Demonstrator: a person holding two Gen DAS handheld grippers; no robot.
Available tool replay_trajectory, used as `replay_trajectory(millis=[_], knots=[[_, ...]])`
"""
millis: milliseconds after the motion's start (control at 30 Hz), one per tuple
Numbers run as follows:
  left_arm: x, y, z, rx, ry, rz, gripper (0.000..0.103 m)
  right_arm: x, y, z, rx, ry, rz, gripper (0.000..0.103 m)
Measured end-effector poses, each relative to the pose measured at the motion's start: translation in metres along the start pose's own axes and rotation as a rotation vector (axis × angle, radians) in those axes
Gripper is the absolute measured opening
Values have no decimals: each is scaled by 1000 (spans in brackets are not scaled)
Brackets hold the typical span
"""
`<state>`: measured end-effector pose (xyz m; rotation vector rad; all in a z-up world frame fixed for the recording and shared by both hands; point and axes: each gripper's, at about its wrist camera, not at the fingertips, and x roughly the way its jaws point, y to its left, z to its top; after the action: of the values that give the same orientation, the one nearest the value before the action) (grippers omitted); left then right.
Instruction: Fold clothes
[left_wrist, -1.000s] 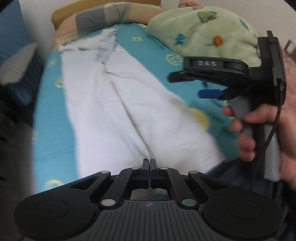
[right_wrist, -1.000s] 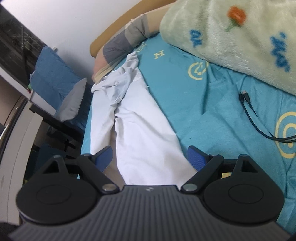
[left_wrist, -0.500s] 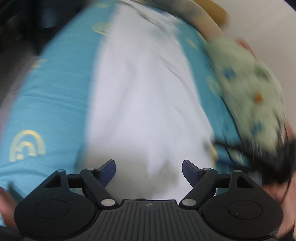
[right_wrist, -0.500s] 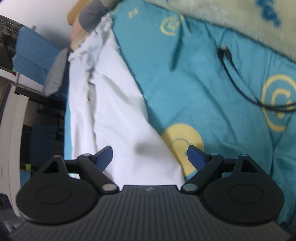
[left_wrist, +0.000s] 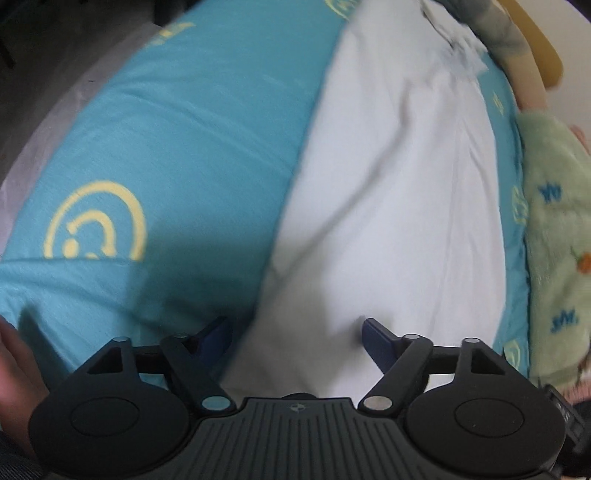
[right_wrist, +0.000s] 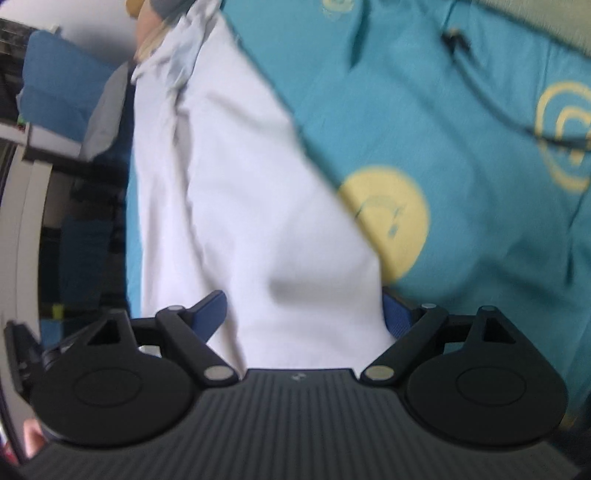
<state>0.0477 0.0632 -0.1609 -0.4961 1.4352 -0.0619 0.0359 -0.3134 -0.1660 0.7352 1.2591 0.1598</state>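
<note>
Over the white garment (left_wrist: 388, 206), the left gripper (left_wrist: 297, 332) and right gripper (right_wrist: 303, 306) hung parted, jaws just narrowing, gripping nothing.

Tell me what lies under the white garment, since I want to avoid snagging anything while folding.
Around the long white garment only the teal bedsheet with yellow prints shows, so it rests on that. Whatever lies directly beneath is covered.
</note>
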Motion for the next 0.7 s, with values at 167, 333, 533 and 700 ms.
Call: replay_trajectory(millis=[167, 333, 533, 700], knots=[[-2, -14, -19, 77, 36, 23, 17, 3, 19, -17, -105, 76, -85, 67], [-17, -17, -28, 84, 4, -3, 5, 9, 49, -42, -302, 147, -198, 48], [-56, -17, -32, 85, -57, -120, 4, -7, 76, -59, -448, 93, -220, 13], [-116, -7, -6, 29, -126, -226, 4, -66, 95, -43, -399, -53, -57, 12]])
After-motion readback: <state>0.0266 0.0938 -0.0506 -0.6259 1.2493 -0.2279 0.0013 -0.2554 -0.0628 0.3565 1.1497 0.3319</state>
